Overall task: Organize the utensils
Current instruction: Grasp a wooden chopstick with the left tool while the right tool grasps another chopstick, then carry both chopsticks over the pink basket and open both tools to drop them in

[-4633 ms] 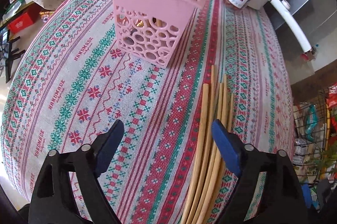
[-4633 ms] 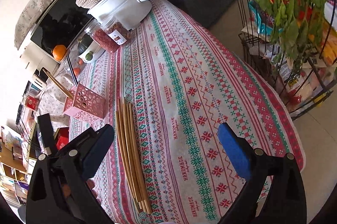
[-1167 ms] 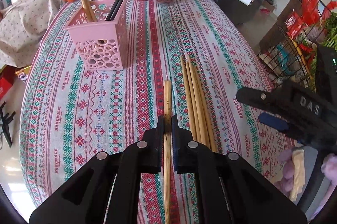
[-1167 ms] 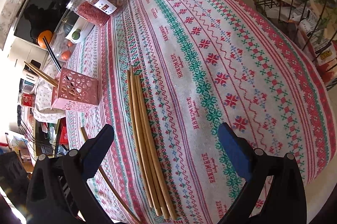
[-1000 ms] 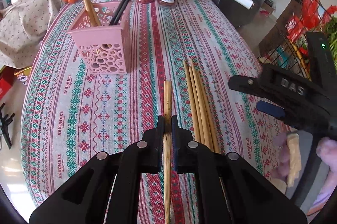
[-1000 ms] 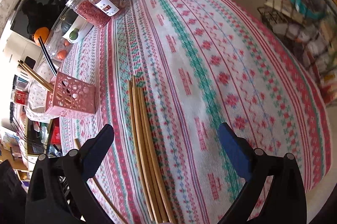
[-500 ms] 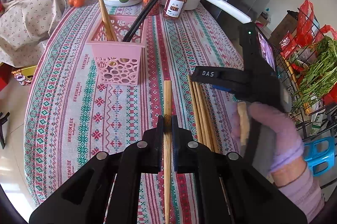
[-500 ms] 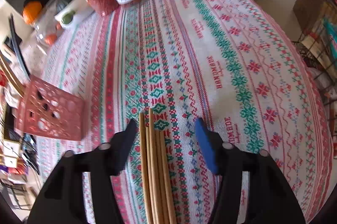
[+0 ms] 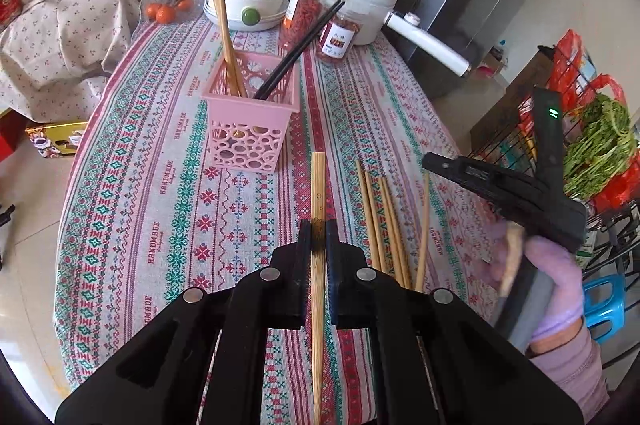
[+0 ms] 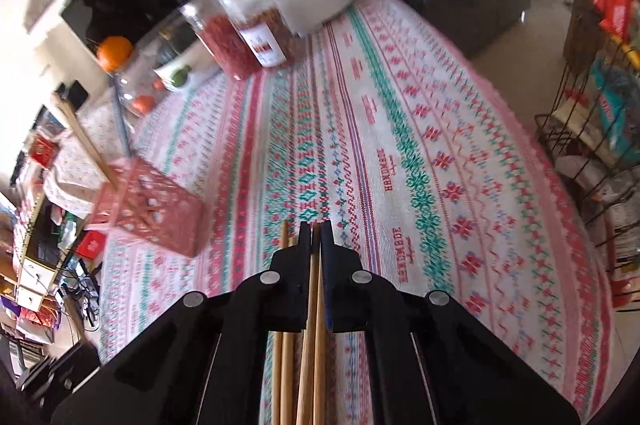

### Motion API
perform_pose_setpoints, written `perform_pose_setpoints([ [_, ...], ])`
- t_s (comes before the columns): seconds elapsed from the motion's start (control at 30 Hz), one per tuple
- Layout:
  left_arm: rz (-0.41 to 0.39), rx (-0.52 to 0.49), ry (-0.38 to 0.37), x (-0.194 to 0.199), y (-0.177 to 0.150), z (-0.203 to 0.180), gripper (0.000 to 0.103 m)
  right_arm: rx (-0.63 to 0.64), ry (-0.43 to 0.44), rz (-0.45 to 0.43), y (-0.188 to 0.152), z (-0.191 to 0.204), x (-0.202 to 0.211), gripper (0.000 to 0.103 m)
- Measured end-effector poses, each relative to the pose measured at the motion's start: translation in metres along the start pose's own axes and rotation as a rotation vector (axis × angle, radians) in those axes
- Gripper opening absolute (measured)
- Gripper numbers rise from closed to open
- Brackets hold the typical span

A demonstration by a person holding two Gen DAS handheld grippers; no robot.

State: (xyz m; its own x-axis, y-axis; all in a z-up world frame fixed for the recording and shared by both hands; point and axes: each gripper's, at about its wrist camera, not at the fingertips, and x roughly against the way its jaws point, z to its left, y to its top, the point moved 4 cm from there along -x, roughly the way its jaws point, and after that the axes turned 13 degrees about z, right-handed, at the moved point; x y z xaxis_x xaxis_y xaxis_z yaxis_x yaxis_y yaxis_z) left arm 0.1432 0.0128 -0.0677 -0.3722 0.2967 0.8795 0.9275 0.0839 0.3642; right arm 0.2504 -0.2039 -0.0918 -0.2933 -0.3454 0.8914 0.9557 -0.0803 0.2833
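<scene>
Gripping one chopstick, left claw is clamped tight; pink basket sits ahead and left of it. Right claw is pinched on a second chopstick; the remaining chopsticks lie on the counter between both claws.

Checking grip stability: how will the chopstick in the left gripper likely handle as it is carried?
Probably stiff: the chopstick runs straight past the left gripper. Likely light, being thin wood. It may pivot, since it is pinched at one spot.

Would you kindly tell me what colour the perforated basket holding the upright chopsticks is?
The basket is pink, with circular cut-outs in its walls; the left wrist view shows it best.
</scene>
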Motion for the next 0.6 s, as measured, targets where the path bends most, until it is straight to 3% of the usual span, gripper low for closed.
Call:
perform_pose_setpoints([
  [0.17,-0.059,-0.007,-0.030,0.030,-0.014,0.006,0.006,0.039,0.068,-0.110,-0.035,0.014,0.065,0.005],
  [0.4,-0.176,0.006,-0.022,0.078,-0.033,0.015,0.006,0.041,0.149,-0.164,-0.088,0.024,0.119,0.005],
  [0.6,-0.266,0.032,-0.001,0.116,-0.025,0.023,0.006,0.055,0.199,-0.248,-0.091,0.043,0.174,0.005],
])
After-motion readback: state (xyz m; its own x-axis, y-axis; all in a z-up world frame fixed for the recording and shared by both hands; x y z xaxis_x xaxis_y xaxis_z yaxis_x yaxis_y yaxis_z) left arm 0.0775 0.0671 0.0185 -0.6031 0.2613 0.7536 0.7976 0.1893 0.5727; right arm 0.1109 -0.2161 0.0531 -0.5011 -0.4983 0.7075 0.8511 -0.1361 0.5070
